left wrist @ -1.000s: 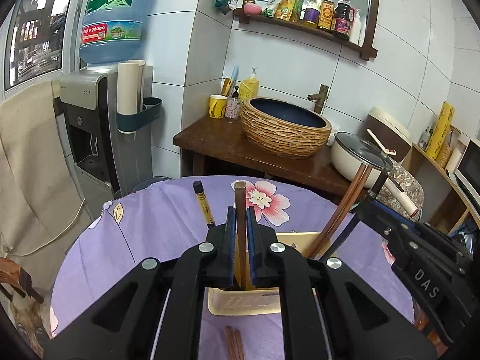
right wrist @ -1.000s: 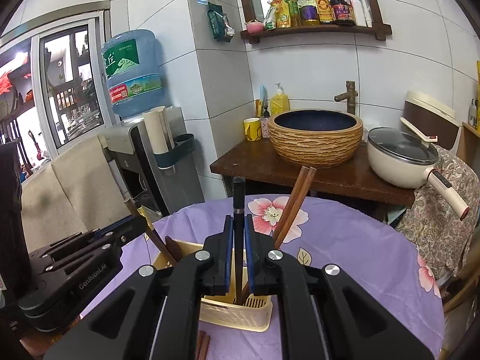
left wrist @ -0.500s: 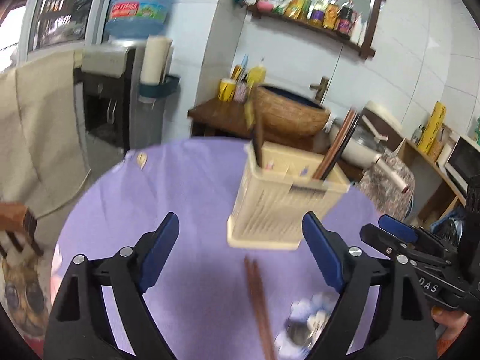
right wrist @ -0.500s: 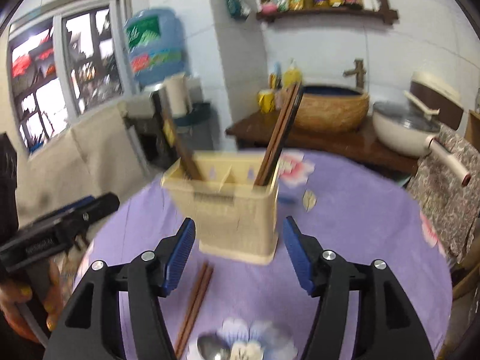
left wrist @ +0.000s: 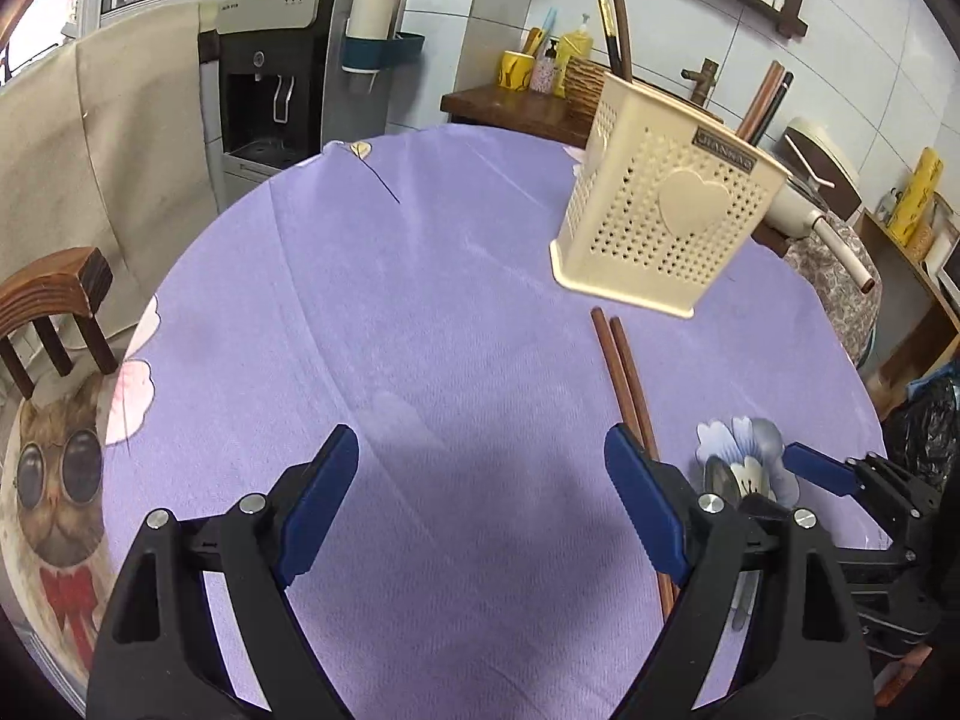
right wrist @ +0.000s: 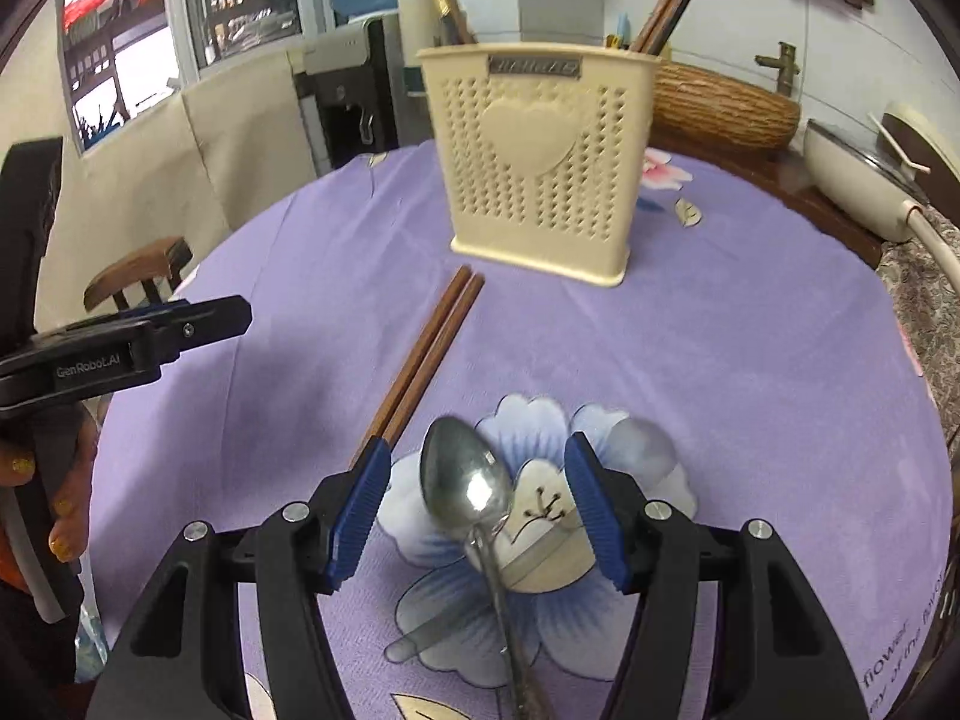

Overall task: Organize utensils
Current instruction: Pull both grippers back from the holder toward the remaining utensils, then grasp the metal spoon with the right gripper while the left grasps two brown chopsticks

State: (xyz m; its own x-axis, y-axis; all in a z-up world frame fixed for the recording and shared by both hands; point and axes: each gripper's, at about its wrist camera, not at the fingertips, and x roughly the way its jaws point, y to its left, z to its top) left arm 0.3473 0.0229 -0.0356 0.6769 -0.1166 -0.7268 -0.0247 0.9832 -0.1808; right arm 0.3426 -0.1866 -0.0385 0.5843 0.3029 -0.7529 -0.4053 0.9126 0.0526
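A cream perforated utensil holder [right wrist: 540,162] stands on the purple tablecloth and holds several chopsticks [right wrist: 666,6]; it also shows in the left wrist view [left wrist: 666,216]. A pair of brown chopsticks [right wrist: 426,360] lies on the cloth in front of it, seen in the left wrist view too [left wrist: 624,378]. A metal spoon [right wrist: 468,486] lies between the open fingers of my right gripper [right wrist: 477,504], bowl pointing away. My left gripper [left wrist: 480,504] is open and empty above bare cloth, left of the chopsticks. The right gripper [left wrist: 840,480] shows at the right of the left wrist view.
The round table [left wrist: 360,300] has a purple flowered cloth. A wooden chair [left wrist: 54,306] stands at its left edge. A water dispenser [left wrist: 288,66], a side table with a woven basin [right wrist: 720,108] and a pot [right wrist: 852,180] stand behind.
Both grippers have opened and let go of the chopsticks now standing in the holder, then pulled back and down toward the near table. The right gripper now straddles the spoon.
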